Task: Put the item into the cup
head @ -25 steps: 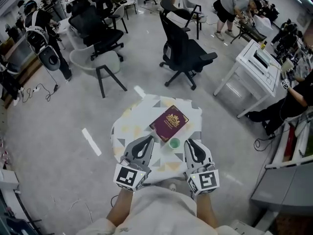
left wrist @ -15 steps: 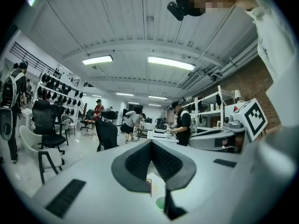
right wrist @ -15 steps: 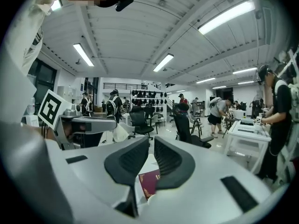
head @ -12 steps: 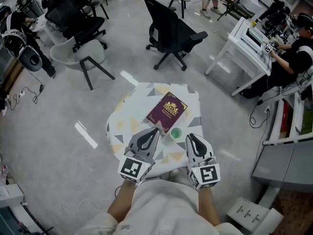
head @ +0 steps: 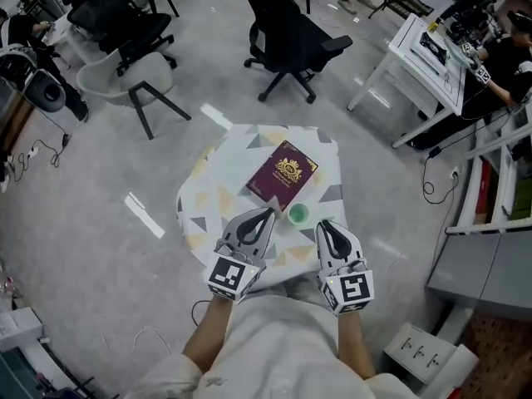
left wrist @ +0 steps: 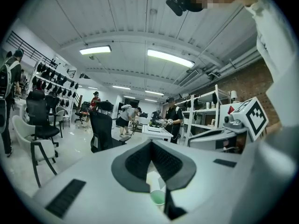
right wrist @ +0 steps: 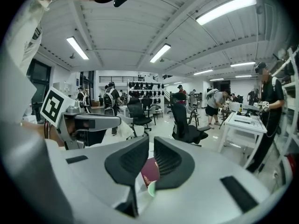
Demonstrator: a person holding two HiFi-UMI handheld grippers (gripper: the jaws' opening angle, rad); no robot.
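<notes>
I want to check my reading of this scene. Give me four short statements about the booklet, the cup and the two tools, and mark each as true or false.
1. The maroon booklet lies flat on the patterned table. True.
2. The green cup stands on top of the booklet. False: it stands on the table, beside the booklet's near edge.
3. The left tool holds the cup. False: its jaws meet at the tip with nothing between them, and the cup stands on the table beyond.
4. In the head view, the cup sits between the tips of the left tool and the right tool. True.
</notes>
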